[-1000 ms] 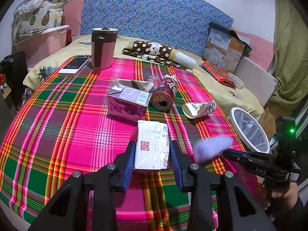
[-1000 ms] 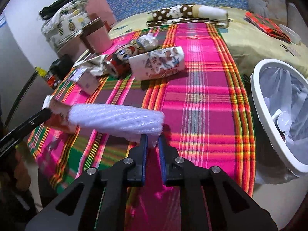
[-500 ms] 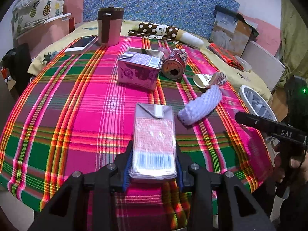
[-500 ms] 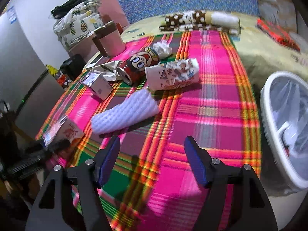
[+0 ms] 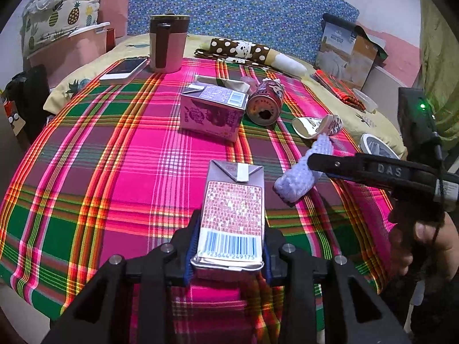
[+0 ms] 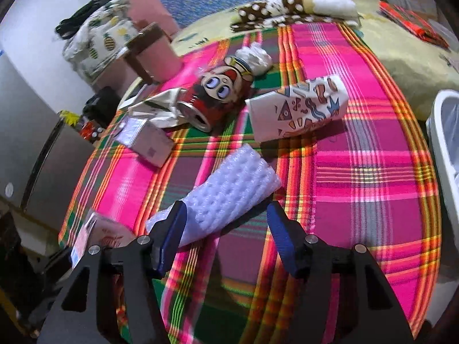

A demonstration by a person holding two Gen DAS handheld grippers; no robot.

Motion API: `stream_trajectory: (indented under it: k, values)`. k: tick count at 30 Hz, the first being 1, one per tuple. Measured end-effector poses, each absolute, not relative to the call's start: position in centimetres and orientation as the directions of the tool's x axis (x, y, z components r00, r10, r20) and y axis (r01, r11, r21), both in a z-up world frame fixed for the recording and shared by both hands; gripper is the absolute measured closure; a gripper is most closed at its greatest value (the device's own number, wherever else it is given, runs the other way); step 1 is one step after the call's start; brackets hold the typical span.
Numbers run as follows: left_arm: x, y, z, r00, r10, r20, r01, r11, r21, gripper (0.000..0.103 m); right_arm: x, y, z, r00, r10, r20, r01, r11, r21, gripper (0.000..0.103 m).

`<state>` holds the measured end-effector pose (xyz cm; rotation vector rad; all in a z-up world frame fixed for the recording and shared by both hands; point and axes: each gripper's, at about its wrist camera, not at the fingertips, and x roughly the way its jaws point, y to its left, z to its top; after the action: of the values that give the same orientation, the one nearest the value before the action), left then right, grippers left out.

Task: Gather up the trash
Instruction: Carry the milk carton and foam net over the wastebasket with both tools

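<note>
My left gripper (image 5: 228,246) is shut on a small drink carton (image 5: 232,212), barcode end toward me, held above the plaid tablecloth (image 5: 114,172). My right gripper (image 6: 226,226) is open, its jaws straddling the near end of a white foam sleeve (image 6: 223,195) that lies on the cloth; the sleeve also shows in the left wrist view (image 5: 301,177). Further back lie a purple carton (image 5: 212,114), a red can (image 5: 265,103) on its side, and a patterned paper cup (image 6: 298,109). The white trash bin (image 6: 444,149) stands off the table's right edge.
A brown-and-pink mug (image 5: 167,43) and a phone (image 5: 124,67) sit at the table's far left. A polka-dot roll (image 5: 246,50) and a cardboard box (image 5: 350,48) lie on the bed behind. A crumpled wrapper (image 6: 160,103) lies by the can.
My right gripper let go of the foam sleeve, which now lies on the cloth, and opened wide around its near end. My left gripper closed on the small carton and lifted it.
</note>
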<state>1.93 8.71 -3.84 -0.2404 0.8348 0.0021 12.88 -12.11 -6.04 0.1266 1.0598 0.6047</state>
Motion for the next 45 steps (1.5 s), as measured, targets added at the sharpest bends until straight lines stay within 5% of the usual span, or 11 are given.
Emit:
stream_trajectory:
  k: [11, 28, 45]
  values:
    - [2.5, 8.7, -4.1, 0.673, -0.112, -0.731, -0.085, 0.970, -0.227, 0.069, 12.8, -10.7, -5.2, 0.374, 0.532, -0.760, -0.434, 0.824, 0.364, 0.084]
    - [4.9, 2.9, -1.4, 0.694, -0.187, -0.695, 0.053, 0.976, -0.210, 0.069, 10.5, -18.6, -2.5, 0.480, 0.530, -0.699, -0.387, 0.843, 0.374, 0.086]
    - [10.9, -9.7, 1.2, 0.657, -0.349, -0.668, 0.301, 0.934, -0.192, 0.069, 11.1, -31.6, -0.8, 0.659, 0.363, -0.659, -0.159, 0.923, 0.350, 0.086]
